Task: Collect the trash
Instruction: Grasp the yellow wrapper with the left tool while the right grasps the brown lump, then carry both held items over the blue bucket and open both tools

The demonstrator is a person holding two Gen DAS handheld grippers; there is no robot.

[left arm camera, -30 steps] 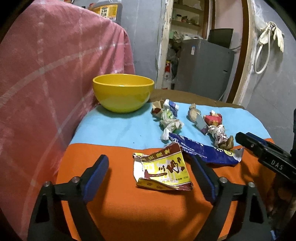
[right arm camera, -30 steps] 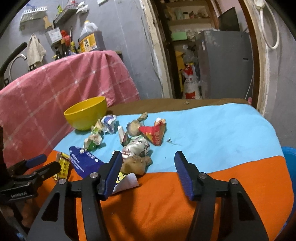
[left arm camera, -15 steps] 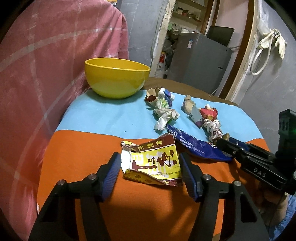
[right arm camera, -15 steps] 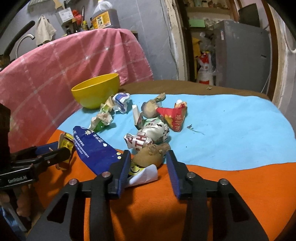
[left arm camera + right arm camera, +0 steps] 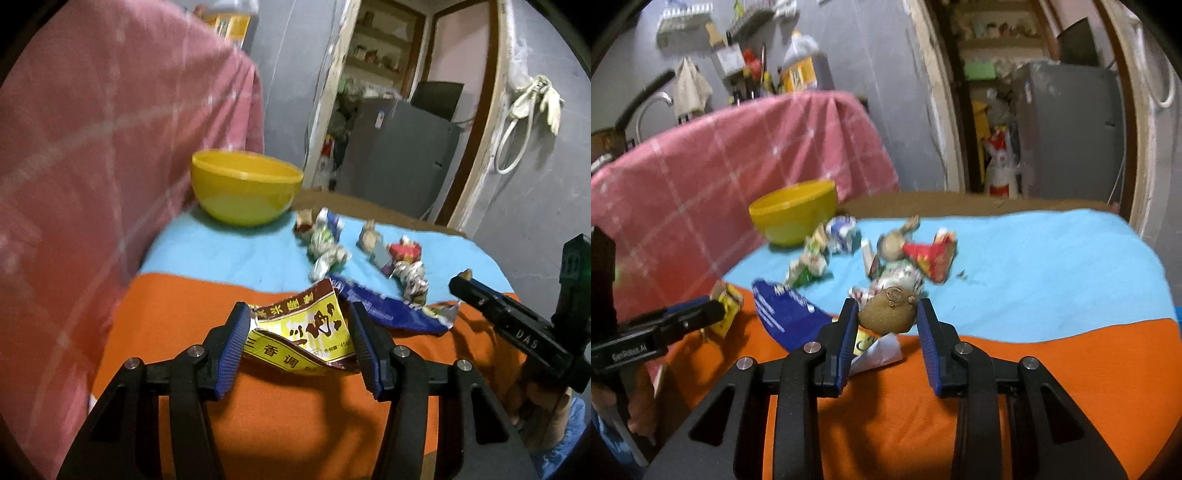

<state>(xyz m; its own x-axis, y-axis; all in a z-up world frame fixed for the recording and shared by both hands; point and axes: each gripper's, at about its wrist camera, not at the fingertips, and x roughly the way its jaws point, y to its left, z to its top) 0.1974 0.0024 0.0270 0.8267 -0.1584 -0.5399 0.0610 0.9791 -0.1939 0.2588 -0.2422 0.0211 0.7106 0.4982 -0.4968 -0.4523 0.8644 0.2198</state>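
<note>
Orange and light-blue cloth covers the desk (image 5: 177, 314), with a pink checked cloth (image 5: 92, 147) draped behind it and a yellow bowl (image 5: 245, 195) standing at the far left of the blue part. Every place below is given from that bowl. Nearer the viewer than the bowl and slightly to its right, on the orange part, the left gripper (image 5: 299, 347) now has its jaws closed in on a flat yellow and brown seasoning sachet (image 5: 303, 332); one second earlier the jaws stood wide with the sachet lying loose between them. The sachet's edges now curl up against both blue pads, so it looks pinched, though it still seems to rest on the cloth. To the right of the bowl and nearer the viewer, the right gripper (image 5: 886, 328) has likewise narrowed its jaws around a brown crumpled paper lump (image 5: 888, 310), which sits touching both pads; a second ago those jaws were open beside it. Between the bowl and the two grippers lie a blue foil wrapper (image 5: 388, 310), a red packet (image 5: 934, 256) and several twisted wrappers (image 5: 325, 251), untouched. Both grasps appear just made, so lifting and carrying two pieces towards the bowl is probably next, with most of the trash still to collect.
</note>
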